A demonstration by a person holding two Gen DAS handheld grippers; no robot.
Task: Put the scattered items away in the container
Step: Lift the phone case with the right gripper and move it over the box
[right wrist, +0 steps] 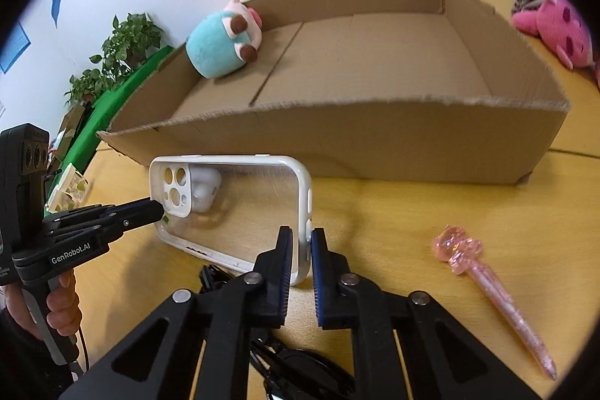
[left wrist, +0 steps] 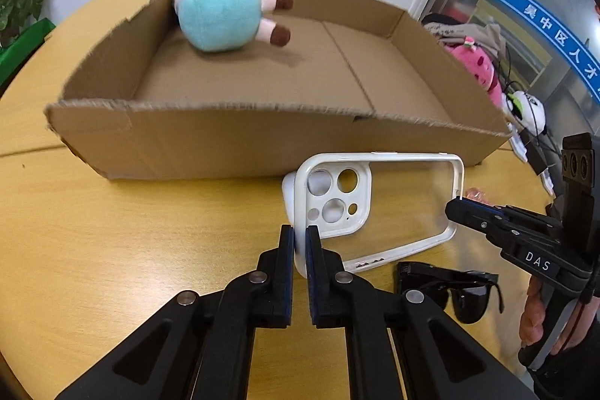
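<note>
The left gripper [left wrist: 299, 235] is pointed steeply downward and is clamped on the camera-cutout end of the phone case [left wrist: 378, 208], the white rim pinched between its blue pads. The right gripper [right wrist: 300, 246] is angled down likewise and is closed on the case's opposite end. Each gripper's handle is held from below by a hand [right wrist: 62, 302].

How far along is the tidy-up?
Done: the plush lies in the box. In hand: both grippers, left and right, are shut on the phone case, tilted up off the table. Left: the pen, sunglasses and a white item behind the case.
</note>
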